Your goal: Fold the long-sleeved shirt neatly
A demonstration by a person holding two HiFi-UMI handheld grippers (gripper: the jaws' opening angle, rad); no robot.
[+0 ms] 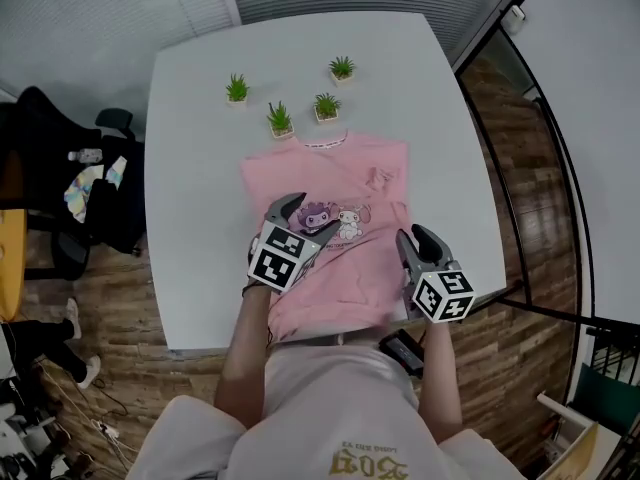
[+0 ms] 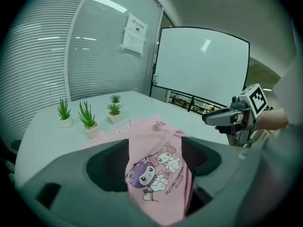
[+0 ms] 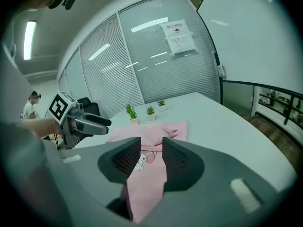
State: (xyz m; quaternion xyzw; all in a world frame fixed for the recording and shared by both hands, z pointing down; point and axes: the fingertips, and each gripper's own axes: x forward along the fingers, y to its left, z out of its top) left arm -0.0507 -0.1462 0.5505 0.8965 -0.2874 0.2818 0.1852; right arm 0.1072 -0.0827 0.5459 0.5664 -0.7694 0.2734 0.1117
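The pink long-sleeved shirt (image 1: 345,173) lies flat in the middle of the white table (image 1: 200,118), collar toward the far side, sleeves folded in and hem hanging over the near edge. Its cartoon print faces up. Four small potted plants (image 1: 280,120) stand just beyond the collar. Both of the person's forearms reach forward from the near edge, the left forearm (image 1: 243,353) over the shirt's near left part and the right forearm (image 1: 440,373) by its right side. The left gripper (image 1: 315,214) points forward and downward above the print, marker cube (image 1: 278,262) toward the person. Its jaws are spread wide with nothing held, and the shirt shows in the gap below them. The right gripper (image 1: 411,235) sits at the shirt's right edge, near the hem, tilted down at a shallower angle. Its jaws stand about half apart, with pink cloth visible between the pads, which do not press on it.
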